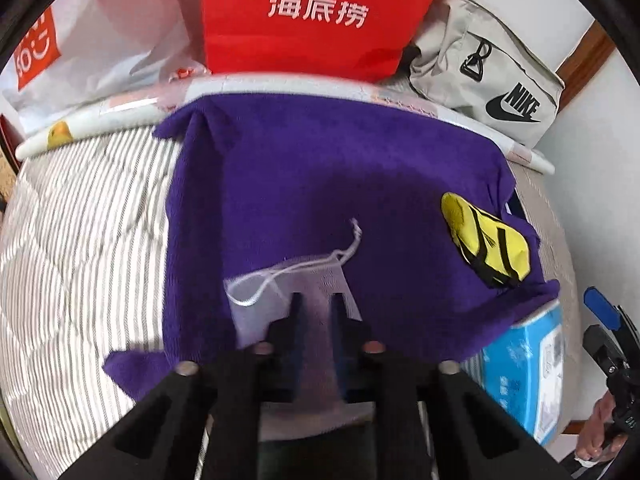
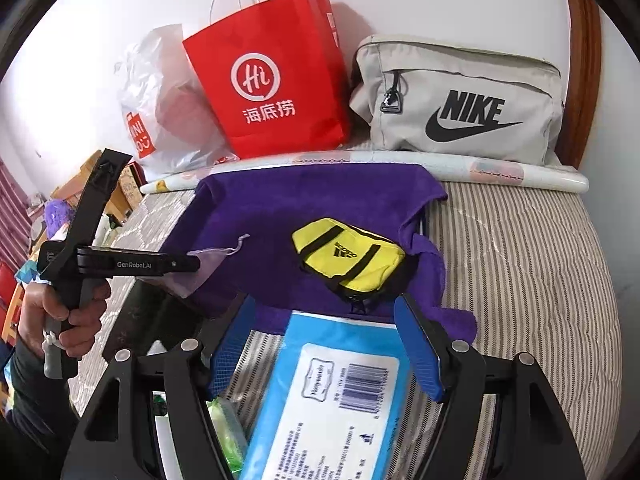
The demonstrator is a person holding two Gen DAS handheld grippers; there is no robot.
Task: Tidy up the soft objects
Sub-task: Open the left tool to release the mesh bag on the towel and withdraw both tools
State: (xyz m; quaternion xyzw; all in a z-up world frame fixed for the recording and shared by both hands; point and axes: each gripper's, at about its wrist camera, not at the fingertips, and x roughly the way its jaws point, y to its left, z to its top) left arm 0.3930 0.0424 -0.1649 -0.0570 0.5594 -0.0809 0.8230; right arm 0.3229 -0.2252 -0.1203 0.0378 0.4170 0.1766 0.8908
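At the lower centre of the left wrist view, the left gripper (image 1: 316, 312) has its jaws pinched shut on the sheer white drawstring mesh pouch (image 1: 280, 292), which lies on the purple fleece cloth (image 1: 320, 168) spread over the striped quilted bedcover (image 1: 80, 240), probably so the limp fabric can be lifted by one edge. The right gripper (image 2: 326, 344) stands with jaws wide and empty at the bottom of its view, above the blue plastic wipes pack (image 2: 332, 400), leaving the small yellow-and-black zip pouch (image 2: 348, 260) at frame centre free, likely for a later pick.

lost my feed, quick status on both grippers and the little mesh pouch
Left gripper shut on mesh pouch, atop purple towel. Right gripper open, empty, above blue pack. Yellow mini bag lies clear of the pouch.
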